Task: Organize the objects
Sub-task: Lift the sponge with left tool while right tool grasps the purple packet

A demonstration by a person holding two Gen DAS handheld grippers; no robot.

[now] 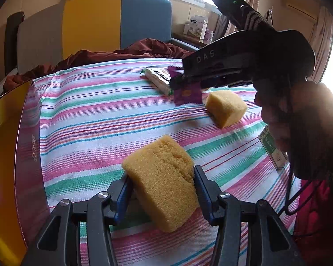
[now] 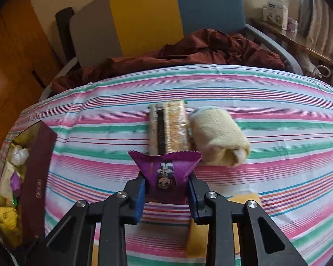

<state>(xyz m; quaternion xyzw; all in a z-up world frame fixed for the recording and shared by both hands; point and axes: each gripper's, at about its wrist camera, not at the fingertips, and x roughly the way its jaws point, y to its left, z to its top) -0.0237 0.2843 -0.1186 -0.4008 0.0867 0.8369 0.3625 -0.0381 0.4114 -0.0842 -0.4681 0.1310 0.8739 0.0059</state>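
- Between the left gripper's blue pads sits a yellow sponge, pinched across its short width; its long axis runs from the claw away and to the upper left, one end tilted up off the striped cloth.
- Close in the right wrist view, the right gripper is clamped on a purple packet, jaws drawn nearly together across its narrow waist; the crimped far end fans out ahead of the fingertips, so the packet points straight forward along the claw.
- Off to the left in both views stands the box, open-topped and already holding wrapped items; the left hand looks nearer to it, so both loads likely travel leftward.
- Beyond the packet lie a cereal bar, long axis pointing away, and just right of it a rolled towel.
- Farther out, a second sponge rests on the cloth.
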